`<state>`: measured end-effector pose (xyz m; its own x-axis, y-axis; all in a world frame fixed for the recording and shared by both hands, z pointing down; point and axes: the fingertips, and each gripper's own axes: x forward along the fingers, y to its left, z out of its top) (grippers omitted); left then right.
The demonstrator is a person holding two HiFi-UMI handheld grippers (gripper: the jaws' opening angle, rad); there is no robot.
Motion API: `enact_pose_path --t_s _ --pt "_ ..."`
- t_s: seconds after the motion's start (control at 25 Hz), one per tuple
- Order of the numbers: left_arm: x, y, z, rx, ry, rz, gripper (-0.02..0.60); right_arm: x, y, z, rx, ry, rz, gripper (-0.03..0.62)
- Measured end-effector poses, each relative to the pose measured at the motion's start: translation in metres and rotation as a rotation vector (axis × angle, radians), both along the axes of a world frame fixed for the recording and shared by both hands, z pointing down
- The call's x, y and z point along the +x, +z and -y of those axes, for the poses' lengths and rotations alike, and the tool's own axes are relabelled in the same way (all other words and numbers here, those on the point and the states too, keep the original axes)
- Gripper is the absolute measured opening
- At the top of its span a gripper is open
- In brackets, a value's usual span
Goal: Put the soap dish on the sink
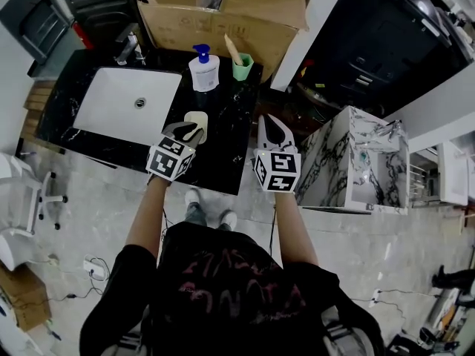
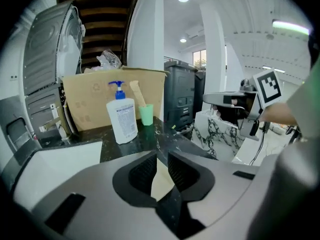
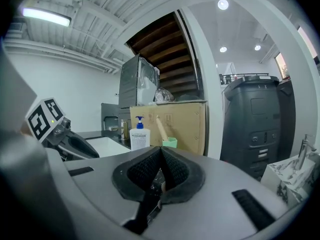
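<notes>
Forearms reach straight forward from the person's body, both bare below black sleeves, each hand carrying a gripper over the front of the black marble counter (image 1: 234, 136).

The left gripper (image 1: 191, 132) tilts downward toward the counter, and its marker cube (image 1: 171, 159) faces up at the head camera. In the left gripper view its jaws stand apart with a clear gap, and the pads press on nothing. The cream soap dish (image 1: 200, 118) shows through that gap, lying below them. From the head view the dish rests on the counter just right of the white basin (image 1: 111, 102) and in front of the soap bottle (image 1: 203, 73). The gripper's tips hover over the dish's near edge.

The right gripper (image 1: 269, 124) is held nearly level beside the left one, near the counter's right front corner and well apart from the dish. In the right gripper view its jaw tips meet, closed together with nothing held between them.

A green cup (image 1: 243, 67) holding a wooden stick stands beside the bottle, in front of a cardboard box (image 1: 223, 10).
</notes>
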<state>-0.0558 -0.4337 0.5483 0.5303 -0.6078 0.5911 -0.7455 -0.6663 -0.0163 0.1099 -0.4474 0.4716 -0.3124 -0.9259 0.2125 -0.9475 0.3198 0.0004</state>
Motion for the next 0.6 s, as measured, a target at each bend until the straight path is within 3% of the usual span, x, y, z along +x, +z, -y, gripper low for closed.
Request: enact_pose_path --t_s 0.6 --pt "-0.036 -0.105 0.011 0.339 -0.202 -0.11 0.025 0.003 -0.012 -0.009 0.04 -0.022 -0.006 0.014"
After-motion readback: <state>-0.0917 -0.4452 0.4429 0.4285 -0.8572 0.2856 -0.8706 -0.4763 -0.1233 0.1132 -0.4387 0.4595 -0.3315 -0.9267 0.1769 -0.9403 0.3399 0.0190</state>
